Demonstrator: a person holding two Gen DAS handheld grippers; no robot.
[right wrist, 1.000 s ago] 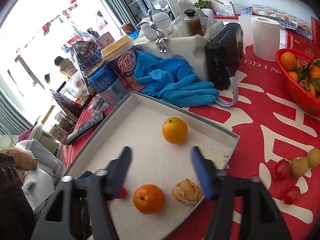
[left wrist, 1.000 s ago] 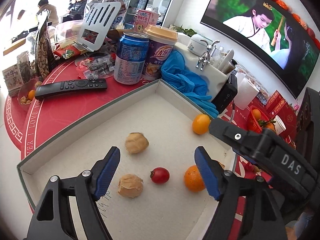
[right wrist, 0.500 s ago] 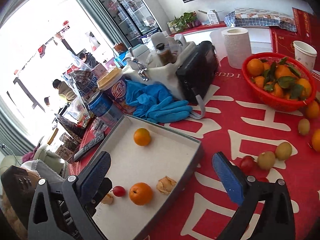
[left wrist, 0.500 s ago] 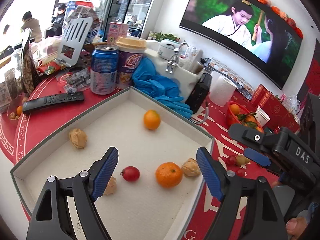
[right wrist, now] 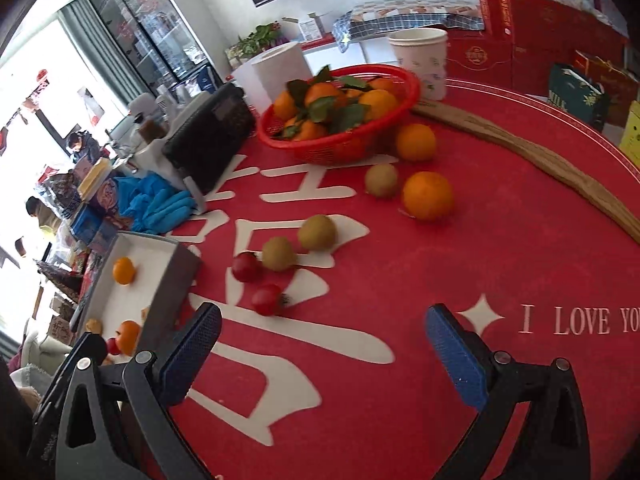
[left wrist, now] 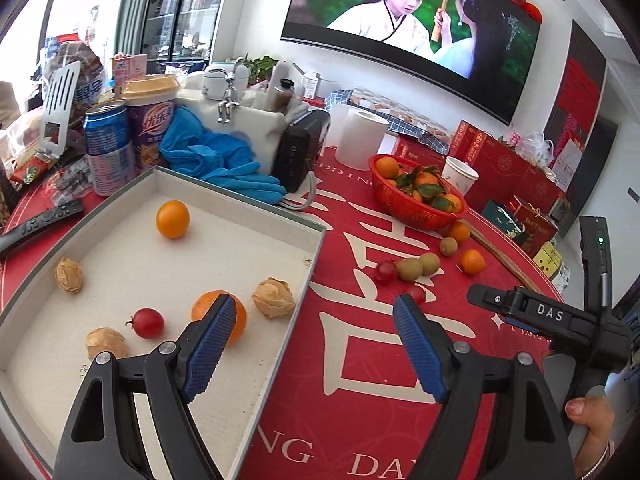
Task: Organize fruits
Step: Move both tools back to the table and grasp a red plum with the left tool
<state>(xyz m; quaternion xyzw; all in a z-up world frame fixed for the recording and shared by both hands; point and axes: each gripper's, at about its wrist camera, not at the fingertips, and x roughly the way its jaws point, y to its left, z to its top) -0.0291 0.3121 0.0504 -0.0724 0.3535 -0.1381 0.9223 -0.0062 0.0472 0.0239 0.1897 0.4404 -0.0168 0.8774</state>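
Over the red worktop (right wrist: 500, 248), both our tools hang spread and empty — nothing pinched.
Our right tool (right wrist: 324, 356) faces loose fruit: two cherry tomatoes (right wrist: 267, 299), three greenish fruits (right wrist: 316, 232), two oranges (right wrist: 427, 195). Our left tool (left wrist: 314, 344) straddles the tray (left wrist: 298, 304) rim (two oranges, one tomato, three husked fruits inside). Round fruit may roll if a pad nudges it — and tomatoes bruise under a hard squeeze.

Two oranges (left wrist: 173, 219), a cherry tomato (left wrist: 148, 323) and three papery husked fruits (left wrist: 273, 297) lie apart in the shallow tray (left wrist: 256, 212); more fruits (right wrist: 278, 253) lie scattered on the worktop (right wrist: 500, 260).
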